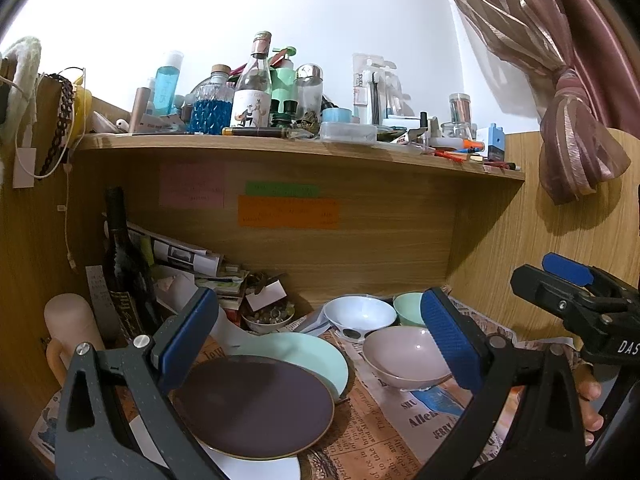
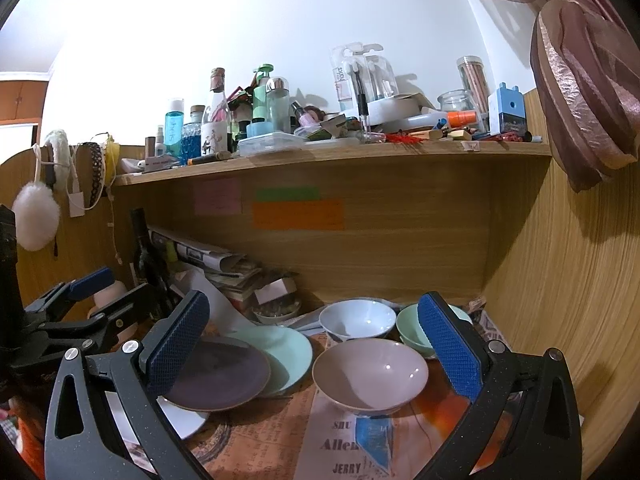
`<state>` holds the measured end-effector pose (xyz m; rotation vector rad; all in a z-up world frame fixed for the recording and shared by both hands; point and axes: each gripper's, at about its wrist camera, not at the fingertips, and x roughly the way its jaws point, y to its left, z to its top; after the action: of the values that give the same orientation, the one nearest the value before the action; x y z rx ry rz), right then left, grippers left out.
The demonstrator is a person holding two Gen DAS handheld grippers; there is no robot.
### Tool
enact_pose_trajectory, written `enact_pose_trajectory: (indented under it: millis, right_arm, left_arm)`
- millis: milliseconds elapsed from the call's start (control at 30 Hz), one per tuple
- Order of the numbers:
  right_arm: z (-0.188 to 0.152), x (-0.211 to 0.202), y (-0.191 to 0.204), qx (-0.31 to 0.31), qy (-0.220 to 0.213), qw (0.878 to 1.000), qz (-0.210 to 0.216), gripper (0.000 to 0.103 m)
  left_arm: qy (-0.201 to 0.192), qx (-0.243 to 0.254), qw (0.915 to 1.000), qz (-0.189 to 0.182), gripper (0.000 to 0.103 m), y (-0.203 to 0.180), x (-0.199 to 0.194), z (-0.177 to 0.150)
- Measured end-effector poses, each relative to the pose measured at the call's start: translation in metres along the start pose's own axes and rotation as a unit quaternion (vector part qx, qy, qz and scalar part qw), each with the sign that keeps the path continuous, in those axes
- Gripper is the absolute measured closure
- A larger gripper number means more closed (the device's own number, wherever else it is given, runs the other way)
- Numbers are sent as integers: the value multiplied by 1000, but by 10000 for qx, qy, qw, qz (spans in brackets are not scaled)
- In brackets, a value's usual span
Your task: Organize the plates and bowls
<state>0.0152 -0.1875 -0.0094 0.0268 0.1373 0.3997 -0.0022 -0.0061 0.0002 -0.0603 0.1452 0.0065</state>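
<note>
A home bedroom nook: cluttered toiletries shelf, tied curtain, newspaper-lined desk.

Glossy glazed pink bowl – matt purple plate, woodgrain shelf.

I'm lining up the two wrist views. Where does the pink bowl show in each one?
Left wrist: the pink bowl sits lower right of centre, partly behind the right finger.
Right wrist: the pink bowl sits low at centre, between the fingers.
Shared landmark: the orange sticky note on the back panel.
</note>
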Motion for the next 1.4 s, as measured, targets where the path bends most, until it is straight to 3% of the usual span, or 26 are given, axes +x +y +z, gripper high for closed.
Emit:
enact_pose_trajectory:
  millis: [1400]
  right_arm:
    - [-1,0,-1,116,-29,9999,107,0]
  left_arm:
    - [13,-18,10000,6,0,4,4,0]
